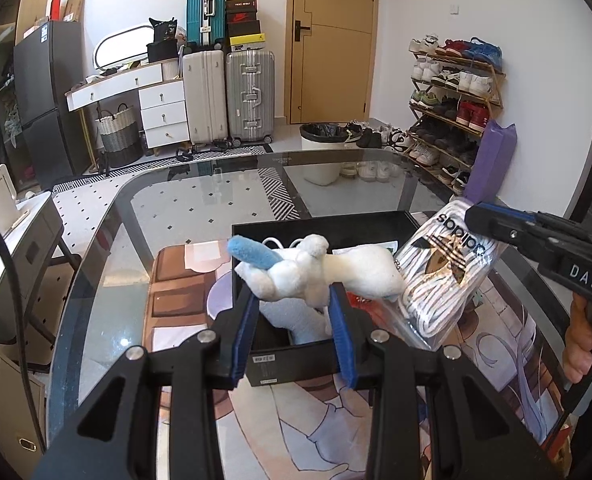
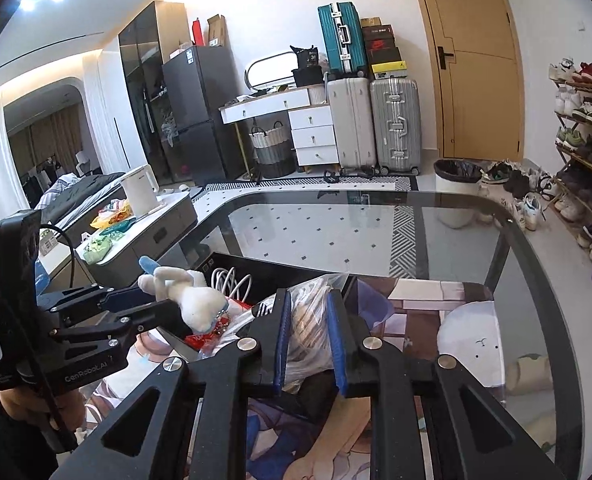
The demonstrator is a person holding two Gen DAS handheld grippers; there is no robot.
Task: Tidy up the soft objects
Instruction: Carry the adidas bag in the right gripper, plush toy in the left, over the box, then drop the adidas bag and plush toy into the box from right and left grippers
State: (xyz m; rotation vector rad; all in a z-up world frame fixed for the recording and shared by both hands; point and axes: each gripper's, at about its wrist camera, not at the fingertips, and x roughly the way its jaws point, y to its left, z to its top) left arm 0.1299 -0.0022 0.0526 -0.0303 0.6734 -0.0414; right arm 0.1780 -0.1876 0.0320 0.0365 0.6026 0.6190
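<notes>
Left gripper (image 1: 293, 312) clenched on white plush toy (image 1: 316, 270), held above black box (image 1: 336, 226). Right gripper (image 2: 308, 340) pinching clear bag of white laces (image 1: 444, 276), apparently at box's right edge. Box on printed mat (image 1: 179, 280), glass table (image 1: 199, 196).

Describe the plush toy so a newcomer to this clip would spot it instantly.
On the glass table sits an open black box. Over it, the left gripper pinches a white plush toy. Unlike the bagged laces beside it, it is fluffy, with one blue ear.
</notes>
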